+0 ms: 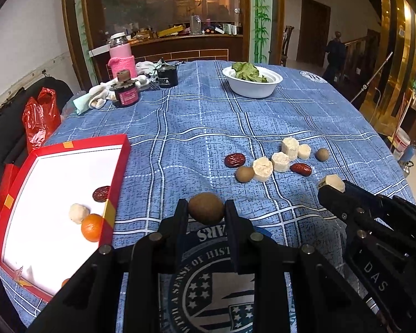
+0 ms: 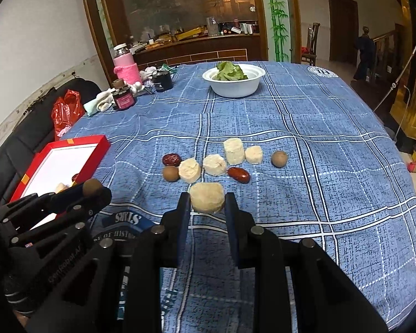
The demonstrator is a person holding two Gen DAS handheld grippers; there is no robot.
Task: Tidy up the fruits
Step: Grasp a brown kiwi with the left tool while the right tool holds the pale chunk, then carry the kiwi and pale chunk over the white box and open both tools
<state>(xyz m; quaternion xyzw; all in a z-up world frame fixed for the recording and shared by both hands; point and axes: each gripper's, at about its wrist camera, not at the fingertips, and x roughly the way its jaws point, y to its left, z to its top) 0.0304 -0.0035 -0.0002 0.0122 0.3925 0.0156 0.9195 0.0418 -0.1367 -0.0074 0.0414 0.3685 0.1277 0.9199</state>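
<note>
My left gripper (image 1: 206, 211) is shut on a round brown fruit (image 1: 205, 207), held above the blue checked tablecloth (image 1: 197, 149). My right gripper (image 2: 207, 204) is shut on a pale cream chunk (image 2: 207, 200). The right gripper (image 1: 331, 187) also shows at the right of the left wrist view, and the left gripper (image 2: 93, 190) at the left of the right wrist view. A red box (image 1: 119, 163) with a white floor lies at the left, holding an orange (image 1: 92, 227), a pale piece (image 1: 78, 213) and a red date (image 1: 101, 193). Several cream chunks (image 2: 234, 151), two dates (image 2: 238, 174) and two brown fruits (image 2: 279, 158) lie mid-table.
A white bowl (image 2: 234, 86) of green leaves stands at the far side. A pink bottle (image 2: 126, 66), dark jars (image 2: 122, 97) and white cloths crowd the far left corner. A red plastic bag (image 2: 65, 111) sits on a black seat beyond the left table edge.
</note>
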